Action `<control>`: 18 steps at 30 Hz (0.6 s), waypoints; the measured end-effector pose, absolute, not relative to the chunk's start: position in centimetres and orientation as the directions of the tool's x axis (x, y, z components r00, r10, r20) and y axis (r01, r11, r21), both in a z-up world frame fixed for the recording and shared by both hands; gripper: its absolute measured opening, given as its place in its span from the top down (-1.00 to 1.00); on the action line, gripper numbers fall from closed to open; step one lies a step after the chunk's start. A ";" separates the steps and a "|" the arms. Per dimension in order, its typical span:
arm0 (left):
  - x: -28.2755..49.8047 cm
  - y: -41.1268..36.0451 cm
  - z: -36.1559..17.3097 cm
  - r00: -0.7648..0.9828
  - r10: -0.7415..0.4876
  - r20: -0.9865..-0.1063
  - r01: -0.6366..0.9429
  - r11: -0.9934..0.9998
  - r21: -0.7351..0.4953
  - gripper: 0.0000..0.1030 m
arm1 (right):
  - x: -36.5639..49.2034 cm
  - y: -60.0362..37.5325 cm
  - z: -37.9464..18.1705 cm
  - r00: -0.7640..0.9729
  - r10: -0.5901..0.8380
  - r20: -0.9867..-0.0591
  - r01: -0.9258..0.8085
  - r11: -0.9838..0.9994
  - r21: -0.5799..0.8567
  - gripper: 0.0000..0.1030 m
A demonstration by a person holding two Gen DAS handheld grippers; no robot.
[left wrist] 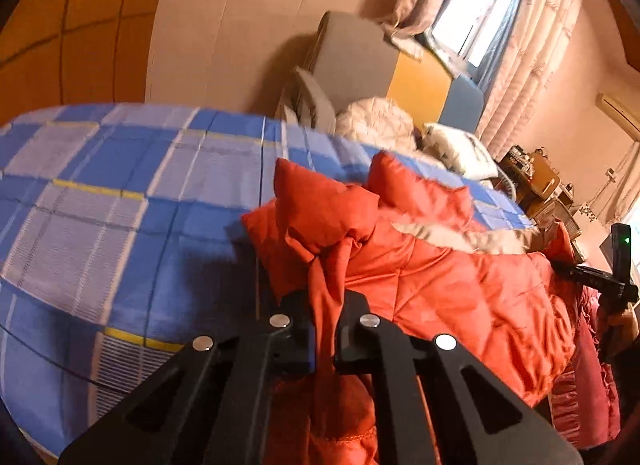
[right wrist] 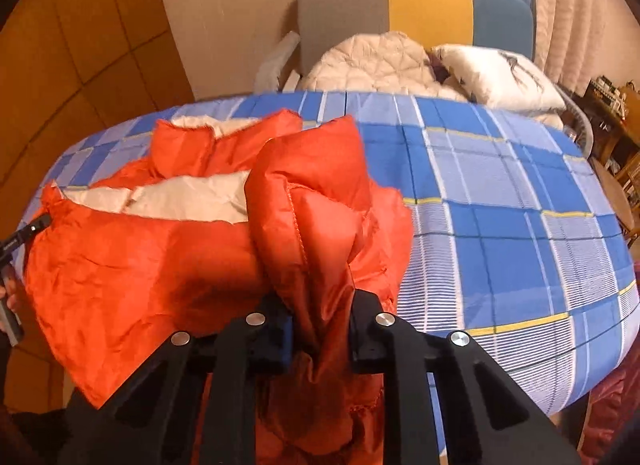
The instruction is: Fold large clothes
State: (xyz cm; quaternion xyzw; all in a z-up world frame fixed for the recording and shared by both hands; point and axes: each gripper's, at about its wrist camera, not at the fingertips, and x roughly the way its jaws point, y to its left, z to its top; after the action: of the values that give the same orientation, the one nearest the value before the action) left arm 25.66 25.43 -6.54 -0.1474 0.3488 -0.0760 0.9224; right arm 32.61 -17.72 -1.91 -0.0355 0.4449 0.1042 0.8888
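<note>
Item: orange padded jacket (left wrist: 440, 285), cream lining showing, on the blue plaid bed (left wrist: 120, 205). We clamp bunched fabric with left gripper (left wrist: 323, 329) fingers and right gripper (right wrist: 320, 329) fingers alike.

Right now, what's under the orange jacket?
The blue plaid sheet lies under the orange jacket, showing all around it. Both grippers, left and right, pinch its fabric. Anything beneath the jacket is hidden.
</note>
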 end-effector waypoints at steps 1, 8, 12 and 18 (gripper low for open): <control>25.5 25.2 -5.9 0.753 -0.239 -0.613 0.048 0.949 -0.312 0.92 | 32.4 -17.7 -1.4 0.590 0.152 -0.793 -0.218 0.976 0.025 0.63; 26.0 25.1 -2.0 0.792 -0.237 -0.562 0.081 0.954 -0.289 0.93 | 32.4 -18.4 1.9 0.639 0.172 -0.750 -0.206 0.977 0.049 0.66; 27.7 24.5 -0.2 0.802 -0.223 -0.554 0.094 0.963 -0.253 0.93 | 33.8 -18.7 2.5 0.655 0.163 -0.738 -0.191 0.981 0.047 0.68; 31.8 23.6 0.8 0.809 -0.185 -0.558 0.071 0.973 -0.219 0.93 | 37.3 -19.0 2.6 0.683 0.145 -0.716 -0.146 0.987 0.061 0.68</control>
State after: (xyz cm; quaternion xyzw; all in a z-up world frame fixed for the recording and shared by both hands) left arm 31.79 23.63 0.82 -0.0944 0.3013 -0.0677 0.9464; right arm 37.30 -18.96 2.62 -0.0003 0.3903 0.0793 0.9173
